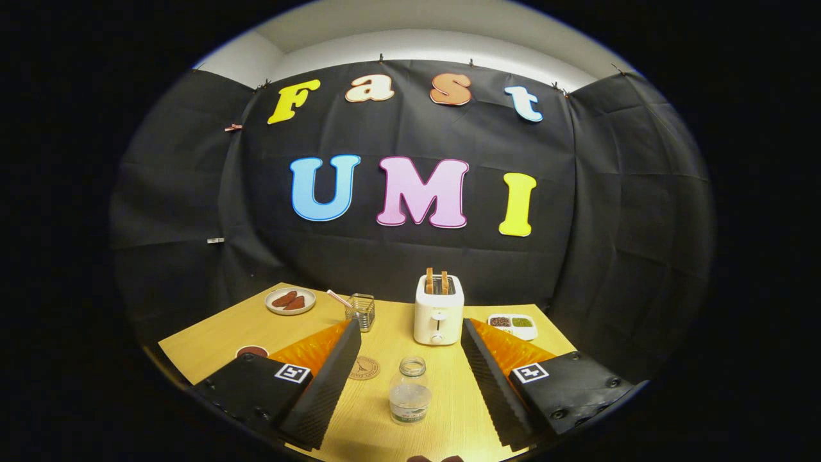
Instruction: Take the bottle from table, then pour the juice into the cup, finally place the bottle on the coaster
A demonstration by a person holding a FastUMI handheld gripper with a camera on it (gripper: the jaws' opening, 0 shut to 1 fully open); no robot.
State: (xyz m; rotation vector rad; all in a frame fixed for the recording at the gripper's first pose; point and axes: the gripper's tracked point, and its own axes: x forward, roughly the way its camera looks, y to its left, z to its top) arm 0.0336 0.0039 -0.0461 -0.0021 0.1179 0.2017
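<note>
The hand-held gripper (410, 385) is spread wide and pinches nothing. The bottle (409, 391) stands upright on the desk (211, 340) dead ahead at twelve o'clock, between the two fingers and touching neither, its long axis vertical, so a straight push forward should bring both fingers alongside it. It is small and clear, cap off, mouth open, with a little liquid and a label low on its body. The coaster (363, 368) lies at ten o'clock from the bottle, just beside the left finger; the cup (251, 351) sits beyond that finger at nine o'clock
</note>
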